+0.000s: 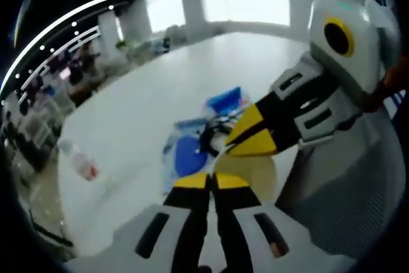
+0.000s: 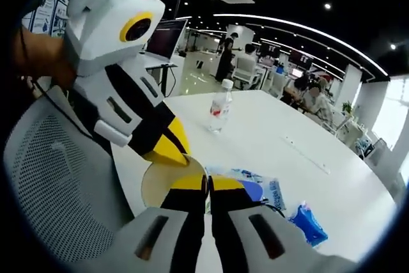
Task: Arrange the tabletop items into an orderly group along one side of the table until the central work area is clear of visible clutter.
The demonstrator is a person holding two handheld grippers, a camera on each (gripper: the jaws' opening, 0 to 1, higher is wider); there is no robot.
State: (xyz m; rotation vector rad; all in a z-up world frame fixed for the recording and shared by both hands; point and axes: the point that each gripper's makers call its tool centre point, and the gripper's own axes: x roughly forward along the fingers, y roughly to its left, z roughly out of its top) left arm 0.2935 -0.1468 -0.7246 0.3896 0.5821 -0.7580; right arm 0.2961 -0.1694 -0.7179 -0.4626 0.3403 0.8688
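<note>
Both grippers met at the table edge

The left gripper (image 1: 211, 181) and right gripper (image 2: 208, 183) are held pressed together; a bottle (image 2: 220, 106) is seen at 12 o'clock on the table (image 2: 275, 139).

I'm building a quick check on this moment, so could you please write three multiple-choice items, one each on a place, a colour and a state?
1. Where does the water bottle stand?
A. on the white table
B. on the mesh chair
C. on the floor

2. What colour is the small packet at the table's edge?
A. red
B. blue
C. green

3. How do the right gripper's jaws stand?
A. wide apart
B. closed together
C. gripping the bottle

Answers: 1 A, it stands upright on the tabletop; 2 B, the packet is bright blue; 3 B, the yellow tips meet.
</note>
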